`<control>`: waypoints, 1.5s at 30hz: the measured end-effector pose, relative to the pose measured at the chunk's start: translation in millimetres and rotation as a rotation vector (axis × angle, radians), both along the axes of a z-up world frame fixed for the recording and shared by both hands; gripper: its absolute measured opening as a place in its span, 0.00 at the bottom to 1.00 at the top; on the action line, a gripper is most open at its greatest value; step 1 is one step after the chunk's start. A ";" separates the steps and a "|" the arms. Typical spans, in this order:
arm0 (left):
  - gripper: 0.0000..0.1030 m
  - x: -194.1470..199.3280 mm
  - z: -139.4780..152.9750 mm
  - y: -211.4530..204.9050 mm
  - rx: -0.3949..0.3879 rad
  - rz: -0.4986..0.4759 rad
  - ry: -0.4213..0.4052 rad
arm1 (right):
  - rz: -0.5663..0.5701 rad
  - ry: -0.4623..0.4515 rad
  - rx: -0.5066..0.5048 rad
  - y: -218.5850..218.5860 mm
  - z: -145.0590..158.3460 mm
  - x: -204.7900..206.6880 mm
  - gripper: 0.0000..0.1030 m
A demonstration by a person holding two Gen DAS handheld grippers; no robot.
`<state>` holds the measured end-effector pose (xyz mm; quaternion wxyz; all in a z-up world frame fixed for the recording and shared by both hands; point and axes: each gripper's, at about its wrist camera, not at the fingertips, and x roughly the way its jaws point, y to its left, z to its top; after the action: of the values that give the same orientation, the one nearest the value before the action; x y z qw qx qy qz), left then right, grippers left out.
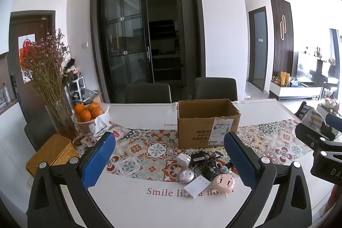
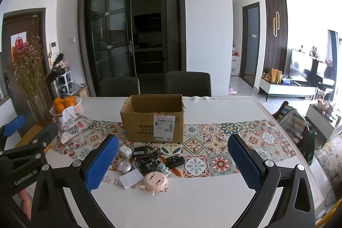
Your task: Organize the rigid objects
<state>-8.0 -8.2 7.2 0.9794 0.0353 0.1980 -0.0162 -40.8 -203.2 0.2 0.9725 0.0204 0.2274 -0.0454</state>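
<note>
Both tongs hung wide apart and empty above the white counter (image 2: 192, 202): the left tongs (image 1: 170, 160) framed the clutter, and the right tongs (image 2: 173, 160) sat just right of it. Between the left pads lay a pink round gadget (image 1: 223, 181), a white card (image 1: 196, 186), a silver mouse (image 1: 186, 175), a white plug (image 1: 183, 159) and a black charger with tangled cord (image 1: 202, 160), all huddled together. Just behind them on the patterned runner (image 2: 215, 155) stood an open cardboard box (image 1: 208, 122). A basket of oranges (image 1: 90, 113) sat far left.
</note>
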 end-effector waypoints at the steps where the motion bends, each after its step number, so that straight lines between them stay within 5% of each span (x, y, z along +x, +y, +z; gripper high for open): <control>1: 1.00 -0.6 -0.4 -0.5 0.000 -0.001 -0.001 | 0.000 0.000 0.000 -0.1 0.3 -0.1 1.00; 45: 1.00 3.6 1.6 -6.8 0.003 -0.007 -0.001 | 0.005 0.001 -0.001 -3.3 4.9 3.3 1.00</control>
<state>-4.5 -15.0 8.8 0.9795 0.0375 0.1972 -0.0192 -37.5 -206.5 5.1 0.9726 0.0196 0.2278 -0.0431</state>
